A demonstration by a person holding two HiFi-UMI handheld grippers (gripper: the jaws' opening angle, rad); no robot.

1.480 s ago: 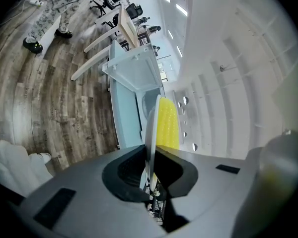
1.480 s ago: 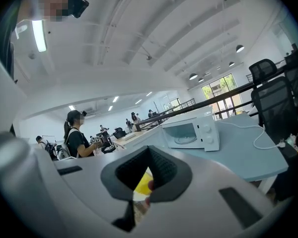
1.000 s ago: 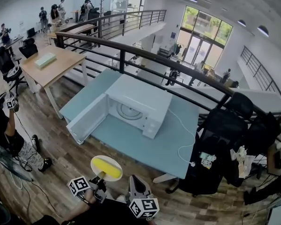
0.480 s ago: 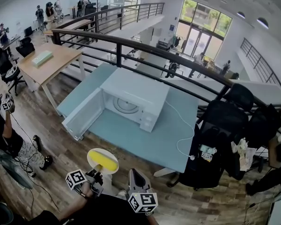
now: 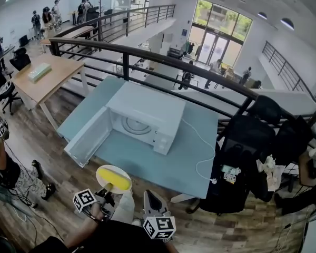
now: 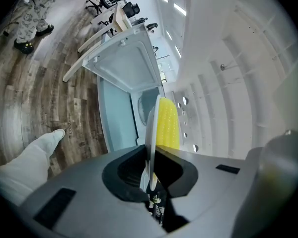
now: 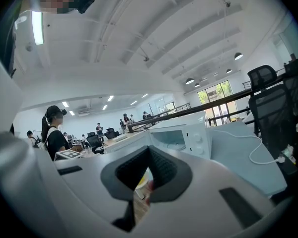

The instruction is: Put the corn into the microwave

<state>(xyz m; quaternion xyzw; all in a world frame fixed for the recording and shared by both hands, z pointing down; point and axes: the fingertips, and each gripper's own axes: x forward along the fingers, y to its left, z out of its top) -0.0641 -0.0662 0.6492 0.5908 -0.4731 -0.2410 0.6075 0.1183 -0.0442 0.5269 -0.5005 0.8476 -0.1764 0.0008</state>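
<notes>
1 corn (image 5: 114, 179) lying on 1 plate (image 6: 150, 133), over the floor just short of the counter (image 5: 147, 159) near edge | my left tongs (image 6: 150, 182) clamped on the plate rim | right tongs (image 7: 141, 195) closed, carrying nothing | 1 microwave (image 5: 147, 109), door (image 5: 87, 138) swung wide left, bare counter before its cavity

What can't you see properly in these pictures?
- Print on the microwave buttons: head view, too small.
- Near end of the corn: left gripper view, the left gripper body covers it.
- Face of the plate: left gripper view, seen edge-on.
- The far-off people: head view, too small.
</notes>
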